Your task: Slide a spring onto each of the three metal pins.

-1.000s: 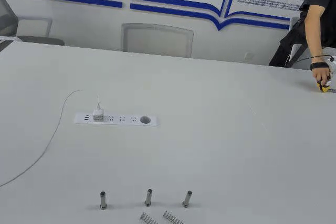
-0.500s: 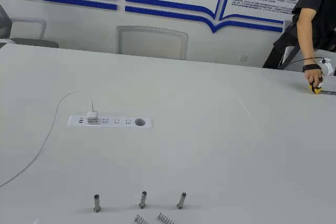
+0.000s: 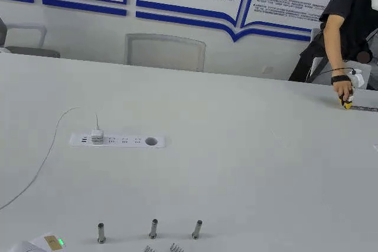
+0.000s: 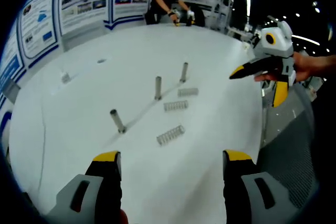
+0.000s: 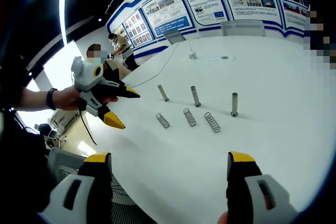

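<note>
White surface [image 3: 248, 163], poster wall behind. Left side: power strip [image 3: 116, 141] with a plug in it. Near edge: three metal pins [image 3: 153, 228] standing in a row, apart from one another. Three springs [image 5: 189, 117] lie flat just in front of the pins, none yet on a pin. Far right: a person [image 3: 348, 10] at the surface's edge. Left hand-held gripper [image 4: 171, 157]: jaws spread wide, empty, above the surface. Right hand-held gripper [image 5: 168, 157]: jaws likewise spread, holding nothing.
</note>
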A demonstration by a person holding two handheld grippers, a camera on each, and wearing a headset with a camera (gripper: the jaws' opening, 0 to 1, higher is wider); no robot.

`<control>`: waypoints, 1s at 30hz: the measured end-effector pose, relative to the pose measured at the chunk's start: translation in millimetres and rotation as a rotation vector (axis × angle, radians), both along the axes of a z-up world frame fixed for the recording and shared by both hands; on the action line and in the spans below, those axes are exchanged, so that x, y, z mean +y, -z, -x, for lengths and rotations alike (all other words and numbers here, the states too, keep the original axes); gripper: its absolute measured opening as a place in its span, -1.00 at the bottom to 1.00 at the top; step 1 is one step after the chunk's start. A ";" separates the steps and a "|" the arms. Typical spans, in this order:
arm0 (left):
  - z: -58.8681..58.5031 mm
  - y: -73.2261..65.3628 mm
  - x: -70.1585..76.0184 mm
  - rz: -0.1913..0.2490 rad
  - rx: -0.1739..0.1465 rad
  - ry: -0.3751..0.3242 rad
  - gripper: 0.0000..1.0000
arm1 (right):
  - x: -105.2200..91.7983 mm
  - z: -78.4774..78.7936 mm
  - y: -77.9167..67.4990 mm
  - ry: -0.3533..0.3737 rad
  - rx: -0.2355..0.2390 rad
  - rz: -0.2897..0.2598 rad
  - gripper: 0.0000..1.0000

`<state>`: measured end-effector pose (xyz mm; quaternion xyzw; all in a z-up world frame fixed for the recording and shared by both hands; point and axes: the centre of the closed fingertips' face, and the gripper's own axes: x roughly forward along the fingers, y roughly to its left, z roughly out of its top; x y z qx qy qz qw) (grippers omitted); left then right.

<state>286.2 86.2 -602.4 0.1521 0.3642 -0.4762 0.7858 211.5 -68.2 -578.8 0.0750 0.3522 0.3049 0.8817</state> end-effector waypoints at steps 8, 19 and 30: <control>-2.1 3.8 -5.0 -0.009 0.006 0.044 0.60 | -1.4 3.8 0.1 -0.003 0.004 0.007 0.84; 1.4 11.3 -15.6 -0.025 0.020 0.095 0.59 | -3.4 2.8 -3.8 -0.003 0.001 0.004 0.84; 2.1 16.7 -29.6 -0.034 0.023 0.152 0.56 | -6.5 6.8 -3.9 -0.004 0.003 0.010 0.84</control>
